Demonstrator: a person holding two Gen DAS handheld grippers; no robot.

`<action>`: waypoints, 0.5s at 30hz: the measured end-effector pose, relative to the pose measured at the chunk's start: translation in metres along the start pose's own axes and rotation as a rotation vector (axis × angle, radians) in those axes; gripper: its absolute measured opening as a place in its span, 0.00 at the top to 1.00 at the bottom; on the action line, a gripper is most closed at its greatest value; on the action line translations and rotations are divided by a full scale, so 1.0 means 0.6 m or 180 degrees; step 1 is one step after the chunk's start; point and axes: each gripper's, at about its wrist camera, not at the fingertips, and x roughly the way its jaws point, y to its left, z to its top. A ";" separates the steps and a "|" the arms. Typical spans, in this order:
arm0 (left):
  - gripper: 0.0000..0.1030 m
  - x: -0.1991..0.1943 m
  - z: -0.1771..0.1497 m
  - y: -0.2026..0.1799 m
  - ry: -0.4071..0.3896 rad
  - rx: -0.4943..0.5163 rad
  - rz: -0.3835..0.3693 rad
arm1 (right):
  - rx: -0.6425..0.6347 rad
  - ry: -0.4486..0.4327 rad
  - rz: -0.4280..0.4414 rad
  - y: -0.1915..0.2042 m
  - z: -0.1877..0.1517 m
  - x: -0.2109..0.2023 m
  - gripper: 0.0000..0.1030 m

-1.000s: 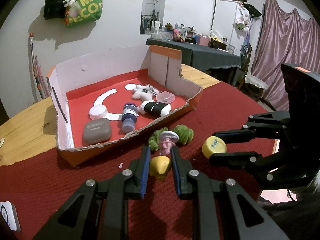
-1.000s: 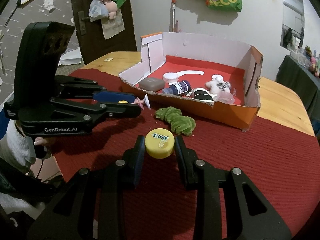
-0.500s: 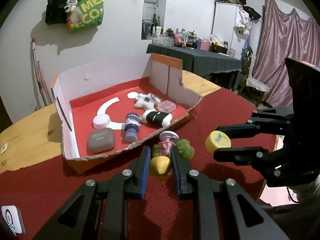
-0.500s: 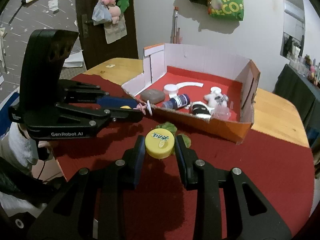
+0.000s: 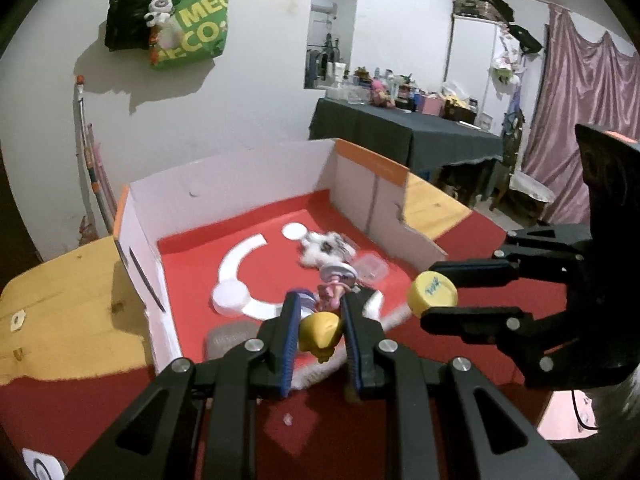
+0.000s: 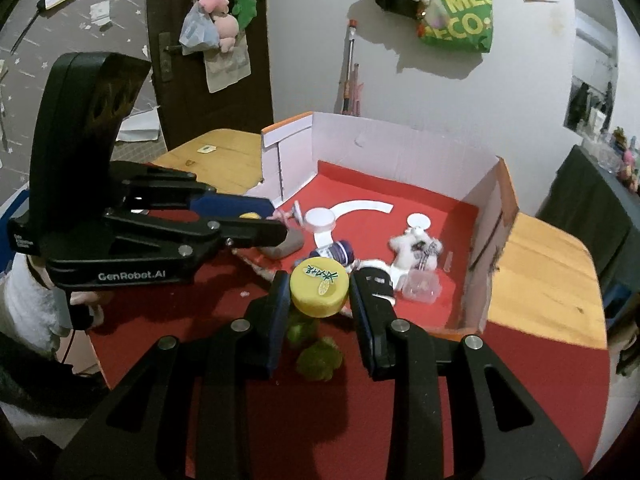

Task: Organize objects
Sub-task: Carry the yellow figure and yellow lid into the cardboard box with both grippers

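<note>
Both grippers are rising since a second ago, left gripper (image 5: 318,320) clamping the pink-and-yellow figurine (image 5: 320,330), right gripper (image 6: 318,292) at three o'clock pinching the yellow cap (image 6: 319,288), over the box's (image 5: 140,240) near edge at twelve o'clock

"GenRobot.AI" is printed in white on the left gripper (image 6: 276,222); a green bag (image 6: 460,16) on the wall reads "MEG" and "ECO:".
</note>
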 end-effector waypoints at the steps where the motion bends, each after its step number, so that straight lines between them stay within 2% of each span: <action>1: 0.79 0.007 0.008 0.005 0.0011 0.0002 0.0029 | -0.0006 0.0028 0.0003 -0.005 0.006 0.006 0.72; 15: 0.78 0.131 0.068 0.075 0.0479 -0.0053 0.0128 | 0.0035 0.0748 0.0116 -0.082 0.069 0.161 0.72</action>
